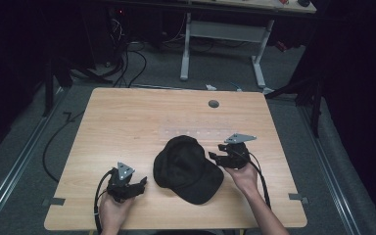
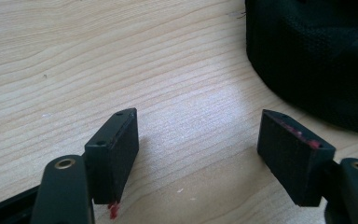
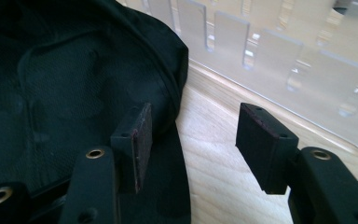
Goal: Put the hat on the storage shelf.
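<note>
Up close, right claw (image 3: pixel 191 140) open beside black cap (image 3: pixel 74 84), clear slotted rack (image 3: pixel 279 70) behind; left claw (image 2: pixel 198 154) open, empty.

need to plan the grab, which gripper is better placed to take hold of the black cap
Right. The right gripper is at the cap, open, one jaw over its fabric edge. The left gripper is open over bare table, apart from the cap.

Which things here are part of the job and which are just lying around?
In the job:
cap
left gripper, jaws open beside the cap
right gripper, jaws open at the cap's edge

Lying about:
clear slotted rack behind the cap
table with its grommet hole
</note>
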The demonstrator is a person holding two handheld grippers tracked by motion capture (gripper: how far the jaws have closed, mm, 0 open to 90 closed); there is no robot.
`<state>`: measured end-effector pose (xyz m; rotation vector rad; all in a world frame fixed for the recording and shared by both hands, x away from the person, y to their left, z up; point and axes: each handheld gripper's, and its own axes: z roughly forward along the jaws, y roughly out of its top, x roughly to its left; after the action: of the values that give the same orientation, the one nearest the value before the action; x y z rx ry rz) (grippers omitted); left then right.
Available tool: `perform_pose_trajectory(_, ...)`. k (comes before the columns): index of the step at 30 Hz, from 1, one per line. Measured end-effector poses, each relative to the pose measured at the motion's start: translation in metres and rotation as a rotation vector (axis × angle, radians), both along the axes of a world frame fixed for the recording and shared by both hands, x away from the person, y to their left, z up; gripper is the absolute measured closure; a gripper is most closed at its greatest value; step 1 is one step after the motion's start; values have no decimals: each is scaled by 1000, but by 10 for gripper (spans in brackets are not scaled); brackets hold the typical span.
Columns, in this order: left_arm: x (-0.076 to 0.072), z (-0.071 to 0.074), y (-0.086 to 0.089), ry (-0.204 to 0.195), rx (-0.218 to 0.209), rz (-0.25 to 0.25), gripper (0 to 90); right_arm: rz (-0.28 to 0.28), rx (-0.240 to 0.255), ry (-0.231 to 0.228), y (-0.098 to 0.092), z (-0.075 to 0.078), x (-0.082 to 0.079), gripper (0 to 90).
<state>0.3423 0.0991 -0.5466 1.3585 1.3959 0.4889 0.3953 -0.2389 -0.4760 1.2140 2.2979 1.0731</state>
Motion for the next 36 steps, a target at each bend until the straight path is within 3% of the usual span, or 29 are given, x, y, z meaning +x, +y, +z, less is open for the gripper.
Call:
perform_pose_trajectory(18, 0, 0, 0, 0, 0, 0, 292, 58, 8, -1, 24, 12, 19, 474)
perform_pose_trajectory(24, 0, 0, 0, 0, 0, -1, 291, 94, -27, -6, 34, 13, 25, 473)
perform_pose_trajectory(36, 0, 0, 0, 0, 0, -1, 290, 136, -6, -20, 52, 20, 36, 483)
